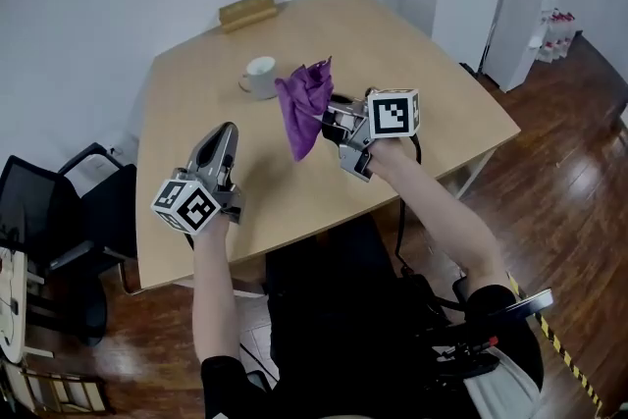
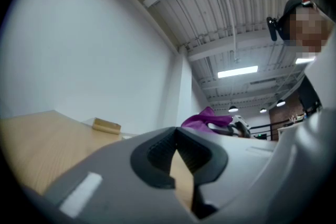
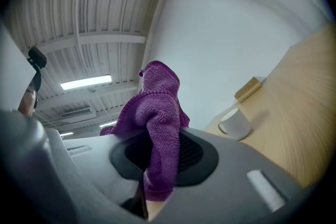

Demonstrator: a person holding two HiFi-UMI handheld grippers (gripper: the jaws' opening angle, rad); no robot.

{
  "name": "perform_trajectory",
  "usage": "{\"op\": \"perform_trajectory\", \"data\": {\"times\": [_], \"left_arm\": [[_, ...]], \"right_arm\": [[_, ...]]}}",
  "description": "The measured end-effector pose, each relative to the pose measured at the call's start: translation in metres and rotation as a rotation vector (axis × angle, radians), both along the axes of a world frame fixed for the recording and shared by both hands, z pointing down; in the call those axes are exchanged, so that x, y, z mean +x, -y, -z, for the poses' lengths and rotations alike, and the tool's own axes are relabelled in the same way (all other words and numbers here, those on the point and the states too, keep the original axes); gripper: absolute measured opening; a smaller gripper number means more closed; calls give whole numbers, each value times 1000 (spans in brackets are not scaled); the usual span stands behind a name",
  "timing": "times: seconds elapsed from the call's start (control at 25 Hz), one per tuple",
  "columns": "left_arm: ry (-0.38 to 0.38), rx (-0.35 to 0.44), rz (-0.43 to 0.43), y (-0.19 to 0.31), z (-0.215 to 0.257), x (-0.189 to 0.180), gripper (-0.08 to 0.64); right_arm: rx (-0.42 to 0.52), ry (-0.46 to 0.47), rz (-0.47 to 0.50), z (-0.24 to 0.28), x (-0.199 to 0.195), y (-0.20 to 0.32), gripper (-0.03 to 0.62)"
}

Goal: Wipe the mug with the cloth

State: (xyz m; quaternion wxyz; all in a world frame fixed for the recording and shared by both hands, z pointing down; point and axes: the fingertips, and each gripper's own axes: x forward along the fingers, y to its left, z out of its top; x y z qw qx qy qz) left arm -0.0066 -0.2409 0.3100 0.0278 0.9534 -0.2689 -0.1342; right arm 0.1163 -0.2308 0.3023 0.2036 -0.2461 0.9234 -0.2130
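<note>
The right gripper (image 1: 329, 121) pinches the purple cloth (image 1: 302, 103), lifted clear of the bench (image 1: 422, 64) near the standing white mug (image 1: 261, 77), apparently readied for wiping; the left gripper (image 1: 226, 134), pressed together and empty, hovers short of the mug.

A white mug (image 1: 261, 77) was seen upright on the table (image 1: 422, 74). Just beside it, a purple knit cloth (image 1: 303, 103) was held bunched and raised by the right gripper (image 1: 327, 120).

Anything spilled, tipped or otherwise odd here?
Nothing stands out: the mug stands upright on the table, the right gripper is shut on the purple cloth, and the left gripper is shut and empty.
</note>
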Motion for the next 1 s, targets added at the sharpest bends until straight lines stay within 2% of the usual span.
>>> {"op": "perform_trajectory", "data": {"times": [0.28,0.48,0.68,0.84,1.0], "left_arm": [[9,9,-22,-12,14,2,21],[40,-20,-30,-32,29,14,21],[10,31,-40,-94,10,16,20],[-17,43,-34,-131,20,11,20],[-12,47,-32,-173,28,15,20]], "right_arm": [[8,-9,-12,11,0,-21,77],[-82,59,-7,1,5,-32,77],[-1,75,11,-8,12,-99,77],[47,73,31,5,7,-142,77],[87,49,22,12,8,-183,77]]}}
